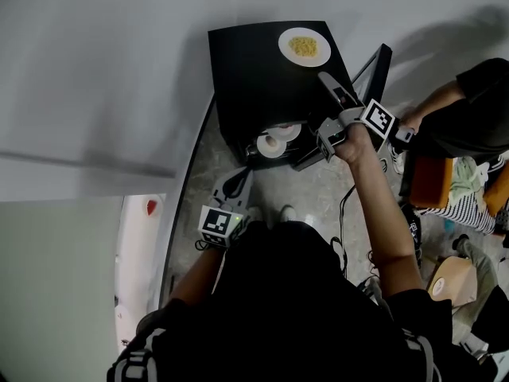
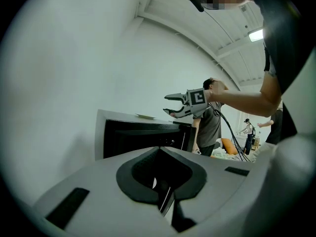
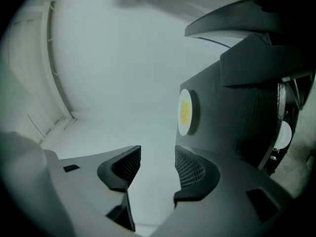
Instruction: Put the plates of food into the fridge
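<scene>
R claw (image 3: 158, 168) wide, empty — L claw (image 2: 164, 194) pinched shut; fridge (image 1: 246, 70) interior dark, plates inside (image 1: 273, 143) half-hidden.

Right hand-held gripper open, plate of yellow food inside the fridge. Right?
Not quite. The plate of yellow food sits on top of the fridge, not inside it; the head view shows this. The right hand-held gripper is open, as you say.
</scene>
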`<state>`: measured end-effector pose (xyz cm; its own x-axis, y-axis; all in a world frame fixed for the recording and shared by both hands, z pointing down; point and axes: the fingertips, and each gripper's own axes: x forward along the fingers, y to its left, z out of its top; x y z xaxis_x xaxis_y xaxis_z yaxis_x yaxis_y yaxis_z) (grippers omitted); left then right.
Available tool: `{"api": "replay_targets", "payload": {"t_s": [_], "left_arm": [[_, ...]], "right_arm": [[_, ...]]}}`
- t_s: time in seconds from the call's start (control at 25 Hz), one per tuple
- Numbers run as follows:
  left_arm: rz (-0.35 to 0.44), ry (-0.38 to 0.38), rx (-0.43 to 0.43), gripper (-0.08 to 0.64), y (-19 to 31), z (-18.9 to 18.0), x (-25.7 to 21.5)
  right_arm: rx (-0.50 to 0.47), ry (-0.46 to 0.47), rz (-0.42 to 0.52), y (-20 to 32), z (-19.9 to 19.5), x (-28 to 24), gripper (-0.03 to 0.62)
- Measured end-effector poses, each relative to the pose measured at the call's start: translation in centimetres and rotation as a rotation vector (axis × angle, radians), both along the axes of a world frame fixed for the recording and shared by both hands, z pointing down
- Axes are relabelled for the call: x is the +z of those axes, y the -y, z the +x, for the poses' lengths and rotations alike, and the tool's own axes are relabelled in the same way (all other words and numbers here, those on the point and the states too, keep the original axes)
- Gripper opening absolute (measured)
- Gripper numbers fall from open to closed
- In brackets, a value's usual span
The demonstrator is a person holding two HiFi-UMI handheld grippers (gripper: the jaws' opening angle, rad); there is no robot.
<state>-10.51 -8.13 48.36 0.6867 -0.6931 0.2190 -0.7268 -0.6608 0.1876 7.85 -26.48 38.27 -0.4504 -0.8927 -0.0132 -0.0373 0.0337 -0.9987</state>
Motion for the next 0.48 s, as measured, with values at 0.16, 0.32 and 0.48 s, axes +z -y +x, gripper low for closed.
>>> {"api": "replay_targets", "payload": {"t_s": [0.16, 0.32, 0.48], "left_arm": [[0.006, -0.003, -0.009, 0.020, 1.3, 0.3, -0.1], [0.017, 0.015, -0.005, 0.020, 0.6, 0.6, 0.0], [0.038, -0.007, -0.002, 0.020, 0.0, 1.1, -1.0]], "right_arm": [[0.053, 0.024, -0.058, 2.9, 1.1, 1.4, 0.217], [0.073, 0.031, -0.104, 3.7, 1.7, 3.2, 0.218], [0.089, 0.056, -0.110, 4.2, 1.7, 3.4, 0.218]]}}
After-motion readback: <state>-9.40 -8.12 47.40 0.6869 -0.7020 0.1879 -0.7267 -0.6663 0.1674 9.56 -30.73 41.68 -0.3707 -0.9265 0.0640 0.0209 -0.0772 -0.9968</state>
